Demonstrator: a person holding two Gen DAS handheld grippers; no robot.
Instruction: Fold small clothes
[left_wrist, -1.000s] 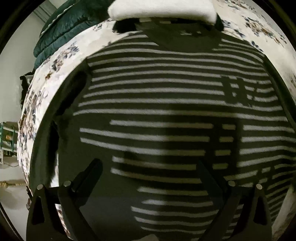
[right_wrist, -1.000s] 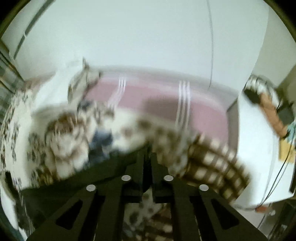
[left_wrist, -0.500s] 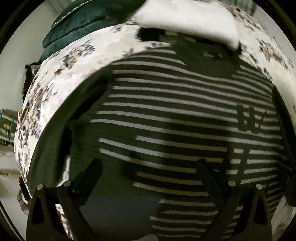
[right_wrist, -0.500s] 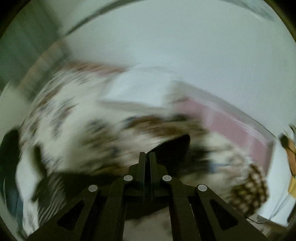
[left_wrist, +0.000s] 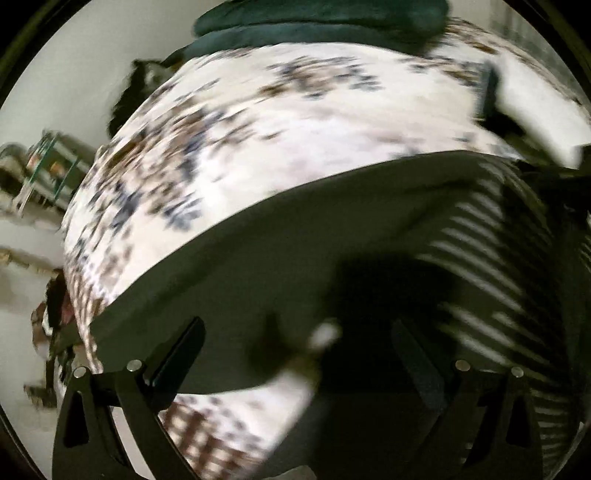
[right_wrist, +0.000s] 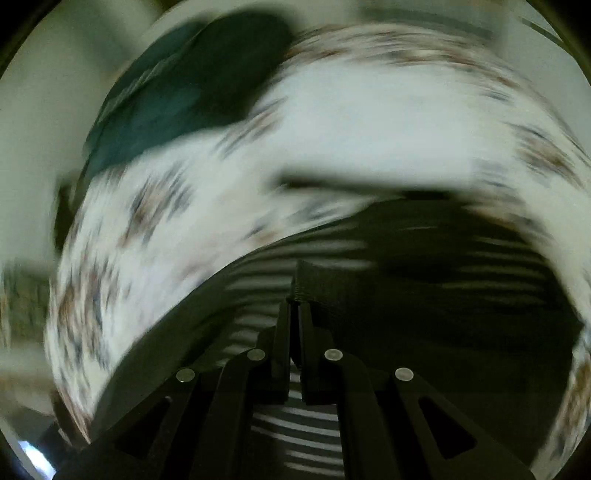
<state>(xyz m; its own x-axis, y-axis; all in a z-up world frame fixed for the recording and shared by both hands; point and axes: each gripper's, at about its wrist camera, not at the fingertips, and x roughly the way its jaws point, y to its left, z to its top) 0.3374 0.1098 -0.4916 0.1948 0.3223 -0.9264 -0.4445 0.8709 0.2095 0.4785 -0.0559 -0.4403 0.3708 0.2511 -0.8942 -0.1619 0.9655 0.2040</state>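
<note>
A black sweater with white stripes (left_wrist: 484, 258) lies flat on a floral bedsheet (left_wrist: 277, 129). Its plain dark sleeve (left_wrist: 295, 240) runs across the left wrist view. My left gripper (left_wrist: 297, 328) hangs open just over that sleeve, with nothing pinched between its fingers. In the right wrist view the sweater (right_wrist: 461, 288) fills the lower right, much blurred. My right gripper (right_wrist: 294, 304) is shut on a ribbed dark edge of the sweater (right_wrist: 332, 284) that sticks out past its tips.
A dark green quilt (left_wrist: 314, 18) is bunched at the far end of the bed, also the dark green quilt (right_wrist: 177, 96). A white folded cloth (left_wrist: 535, 107) lies past the sweater's collar. The bed's edge drops off at the left, with a shelf (left_wrist: 44, 166) beyond.
My left gripper has swung left from over the sweater's striped chest to its sleeve. The right wrist view has swept from the wall and checked blanket down to the sweater, dark fabric still pinched.
</note>
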